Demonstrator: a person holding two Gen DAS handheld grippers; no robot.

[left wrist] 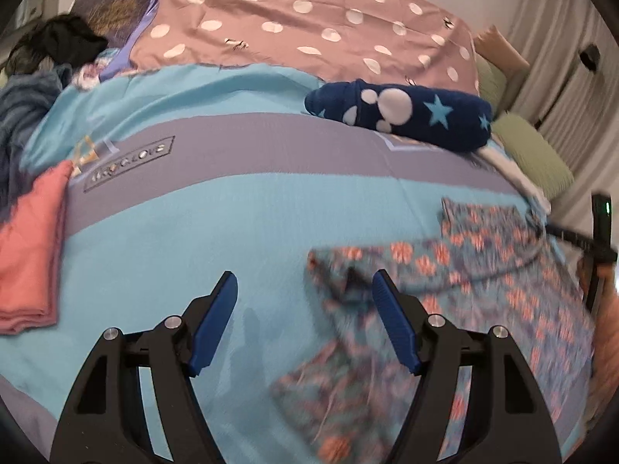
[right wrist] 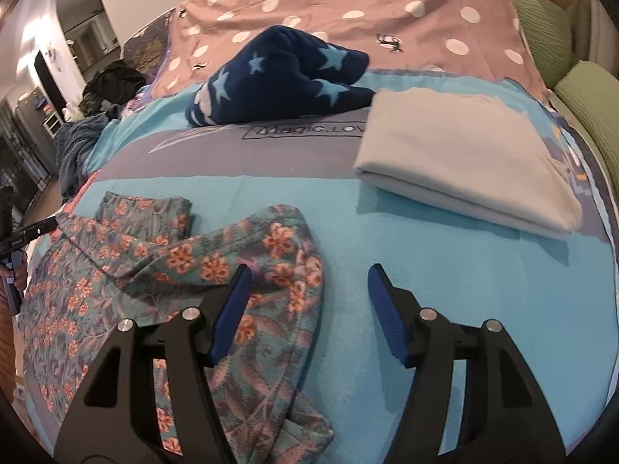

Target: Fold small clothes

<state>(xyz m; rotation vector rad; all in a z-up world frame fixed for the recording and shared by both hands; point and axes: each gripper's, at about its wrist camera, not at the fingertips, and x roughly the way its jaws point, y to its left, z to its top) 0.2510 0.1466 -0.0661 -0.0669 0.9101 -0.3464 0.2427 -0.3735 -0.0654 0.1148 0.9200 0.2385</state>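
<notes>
A floral garment (left wrist: pixel 483 270) (right wrist: pixel 127 266), teal with orange flowers, lies partly folded and rumpled on the blue bed cover (left wrist: pixel 185 232) (right wrist: pixel 445 294). My left gripper (left wrist: pixel 304 274) hovers open over the garment's left edge, which runs under its right finger; the pads press on nothing. In the right wrist view my right gripper (right wrist: pixel 309 268) stands open above the garment's right edge, its left finger over the cloth and its right finger over bare cover. Each gripper also shows at the rim of the other view: the right gripper (left wrist: pixel 597 232) and the left gripper (right wrist: pixel 15 232).
A navy fleece garment with stars (left wrist: pixel 402 116) (right wrist: pixel 278 77) lies bunched at the back. A folded pale cloth (right wrist: pixel 464 166) sits to the right, a folded pink cloth (left wrist: pixel 31 255) to the left. Dark clothes (left wrist: pixel 58 42) pile at far left; green cushions (right wrist: pixel 588 104) line the right.
</notes>
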